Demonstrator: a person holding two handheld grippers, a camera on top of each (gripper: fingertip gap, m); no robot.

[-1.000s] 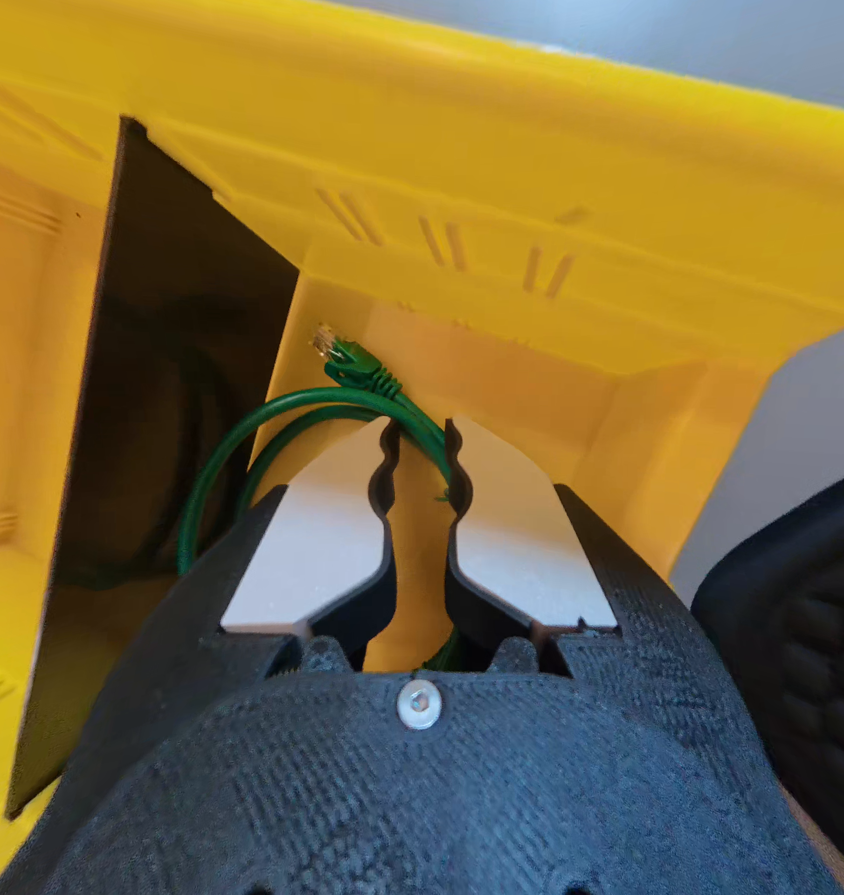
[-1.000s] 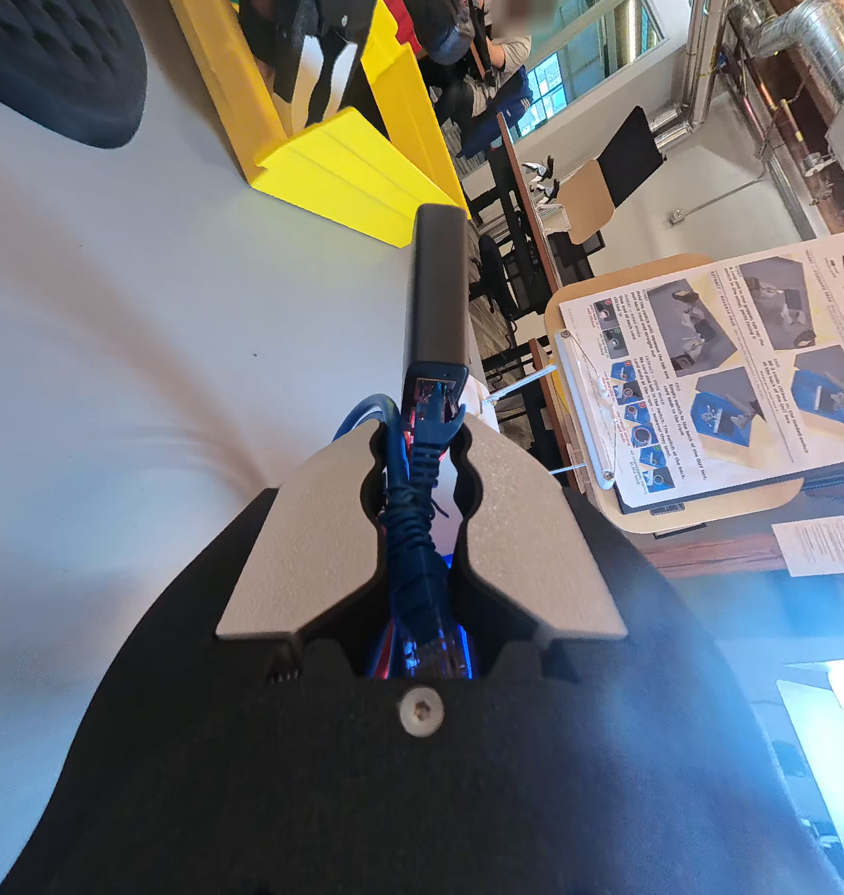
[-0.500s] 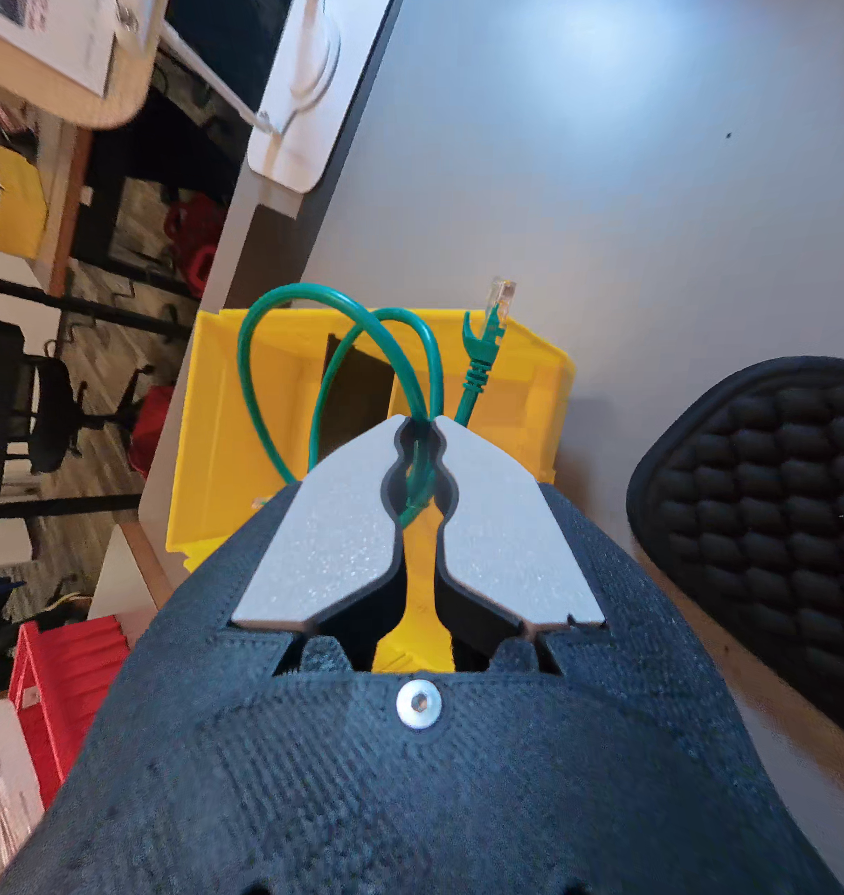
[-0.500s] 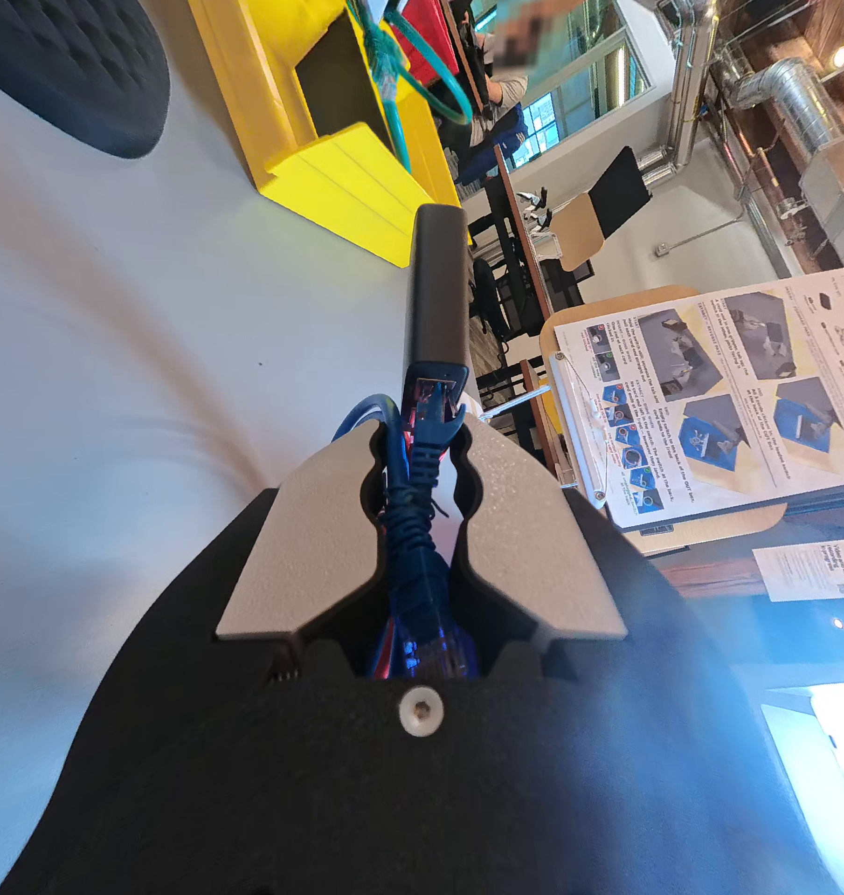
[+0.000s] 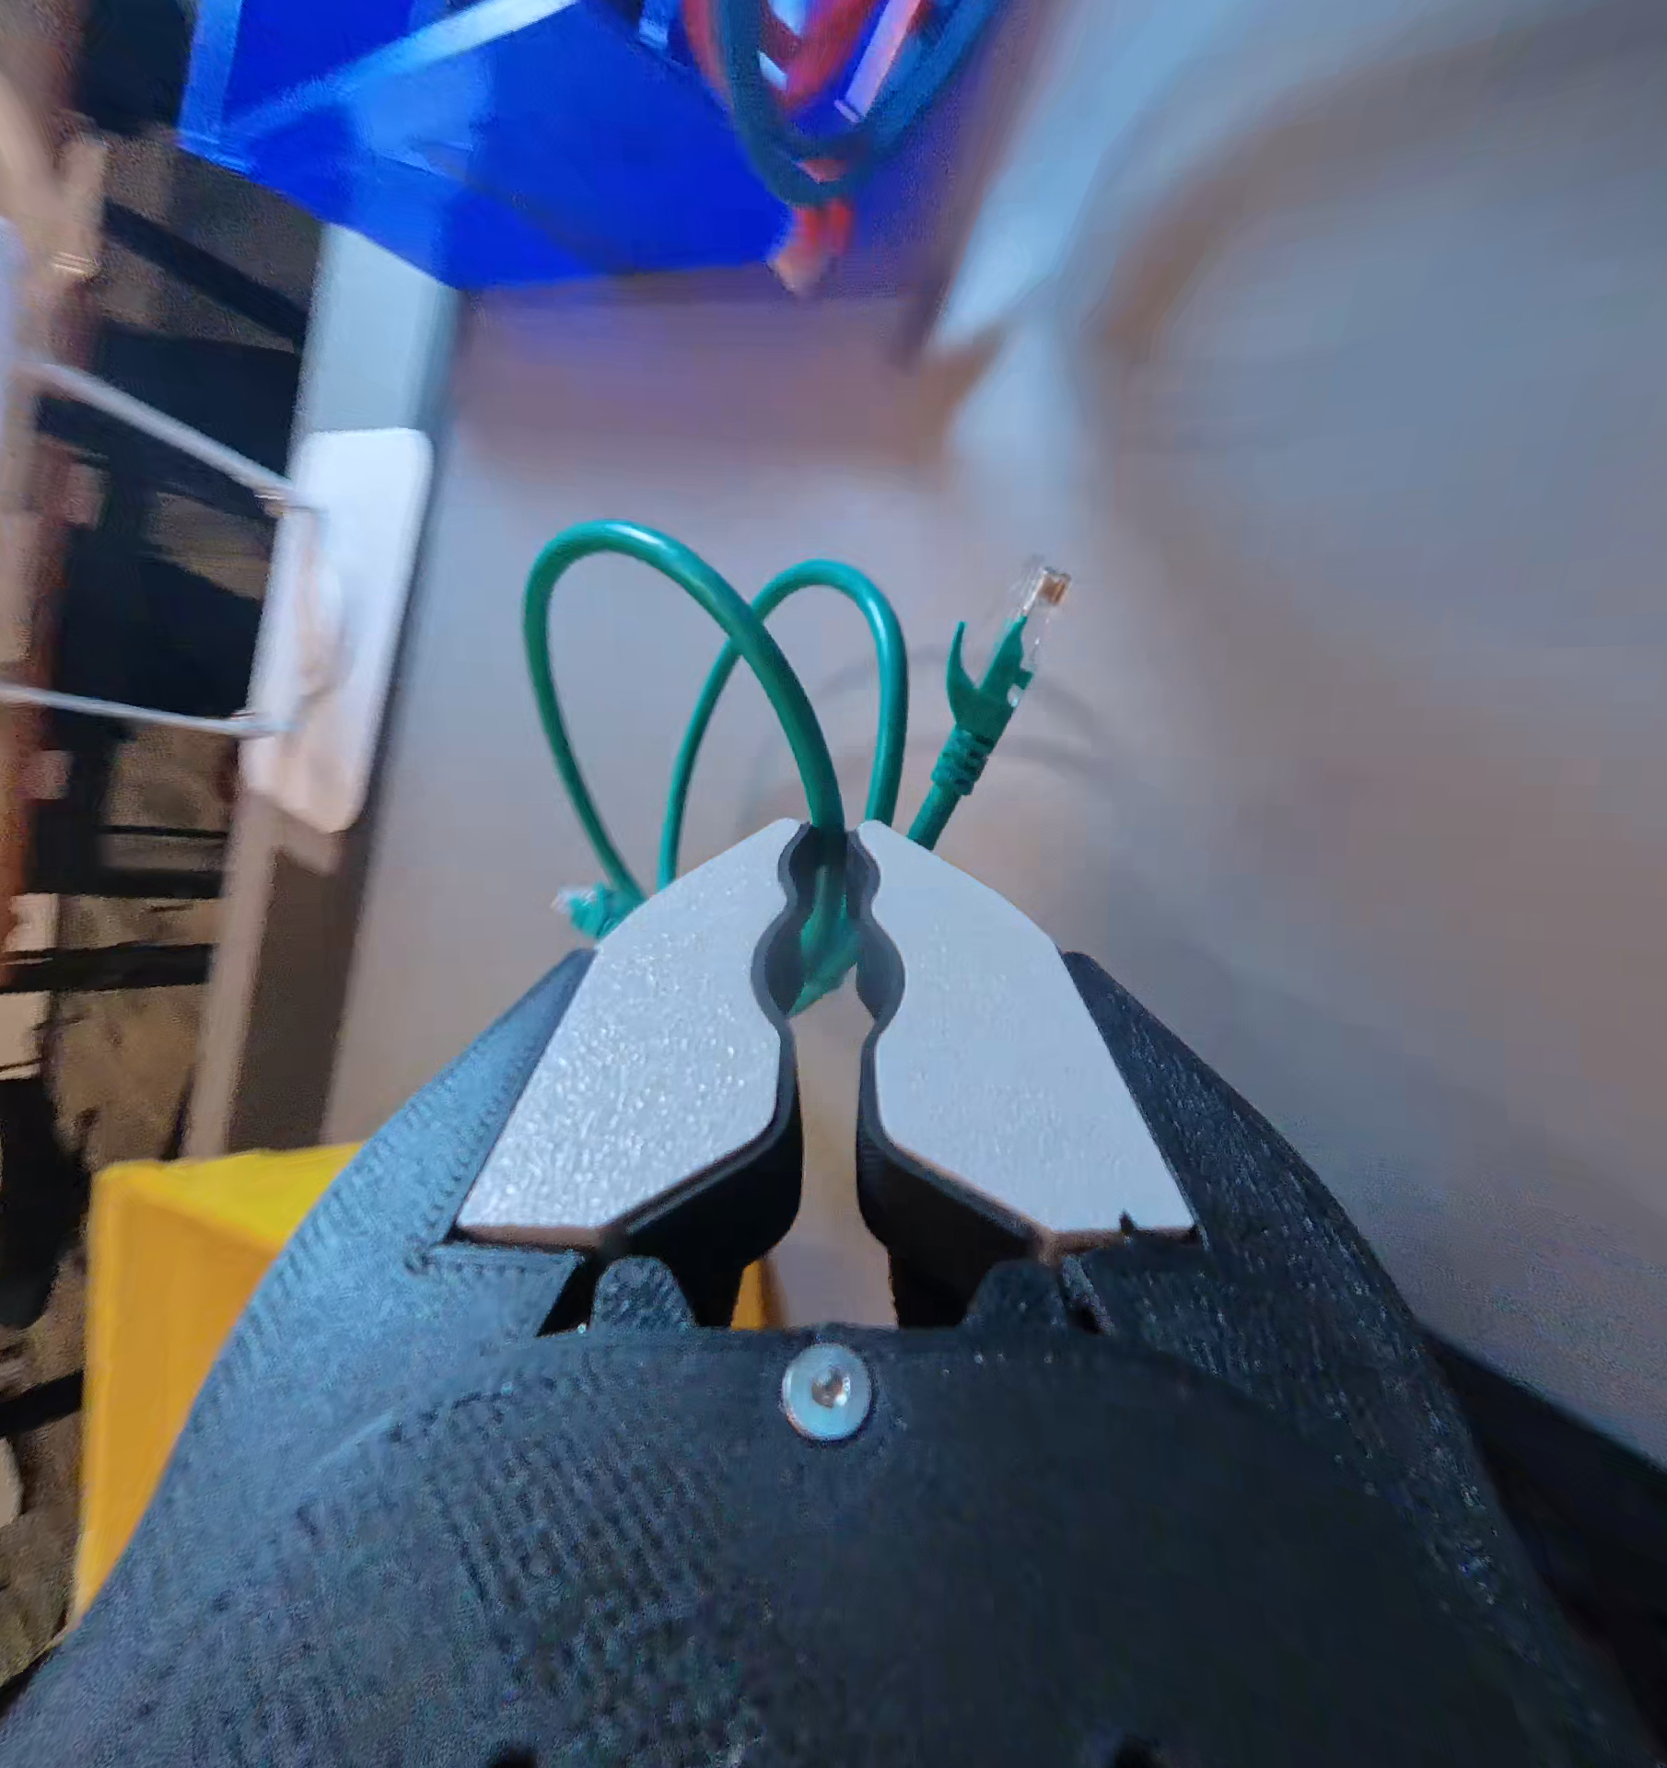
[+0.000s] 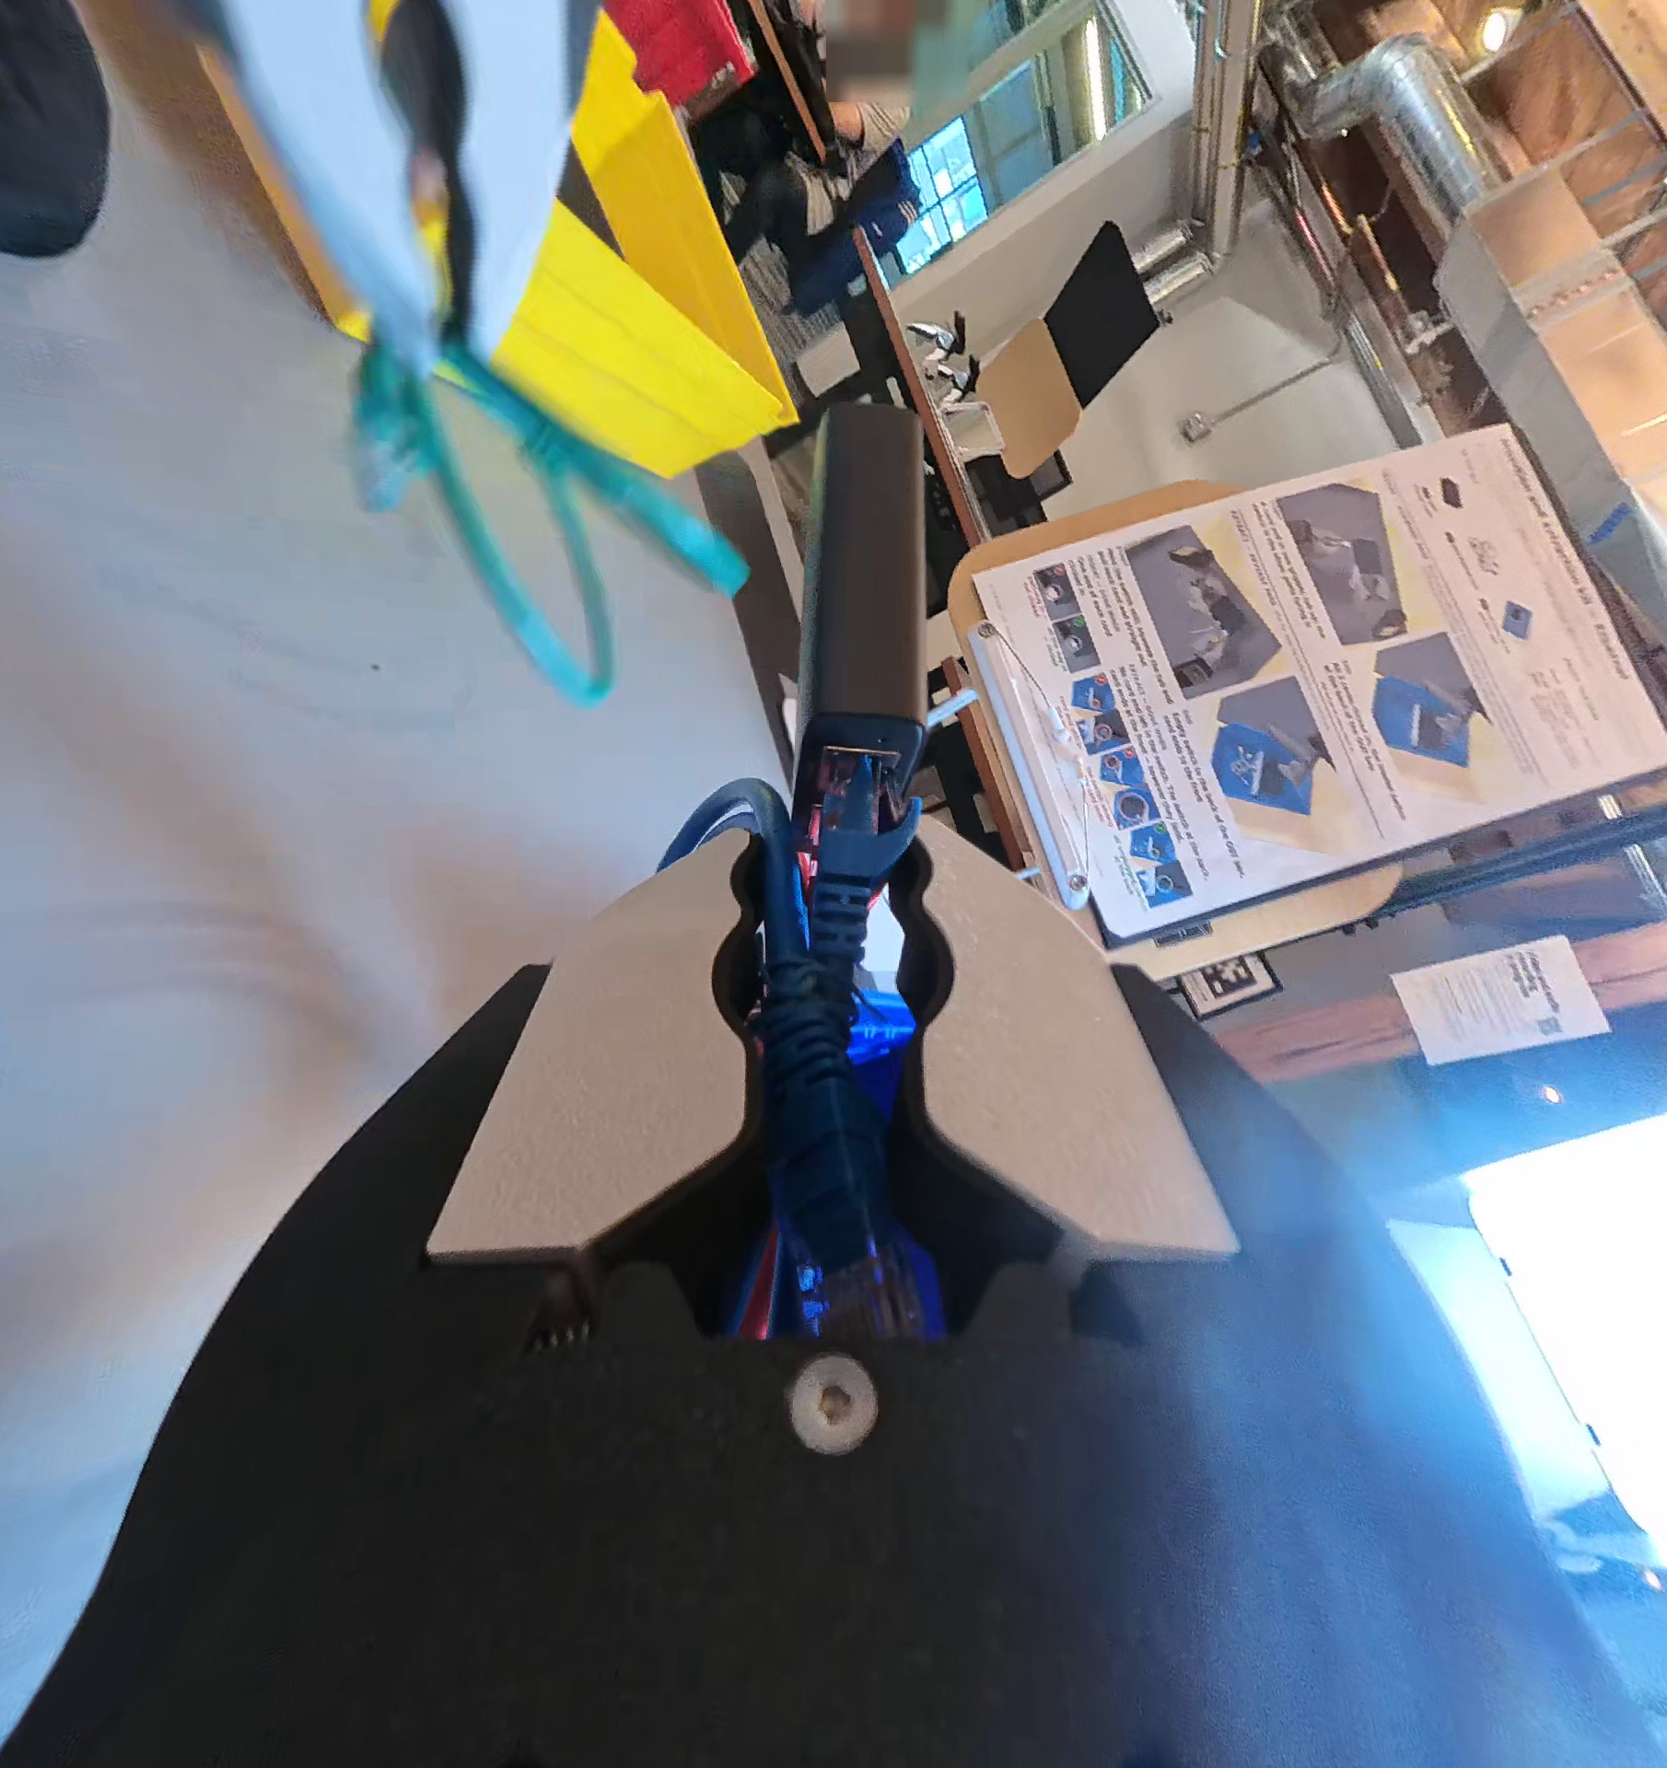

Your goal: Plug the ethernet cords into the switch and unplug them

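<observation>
My left gripper (image 5: 828, 834) is shut on a looped green ethernet cord (image 5: 619, 612), held in the air over the white table. Its clear plug (image 5: 1035, 598) sticks up free to the right of the fingertips. My right gripper (image 6: 830, 847) is shut on the boot of a blue ethernet cord (image 6: 839, 918), whose plug sits in a port at the near end of the black switch (image 6: 863, 555). The left gripper (image 6: 447, 143) also shows blurred at the top left of the right wrist view, with the green cord (image 6: 523, 536) hanging under it.
A blue bin (image 5: 485, 143) with red and blue cords lies ahead of the left gripper. A yellow bin (image 6: 638, 354) stands beyond the switch, and also shows in the left wrist view (image 5: 189, 1339). A black pad (image 6: 16, 124) lies far left. An instruction sheet (image 6: 1337, 670) stands off the table's edge (image 6: 763, 593).
My left gripper closed on the green cord inside the yellow bin, lifted it out and swung over the table toward the blue bin. My right gripper has stayed on the blue cord at the switch.
</observation>
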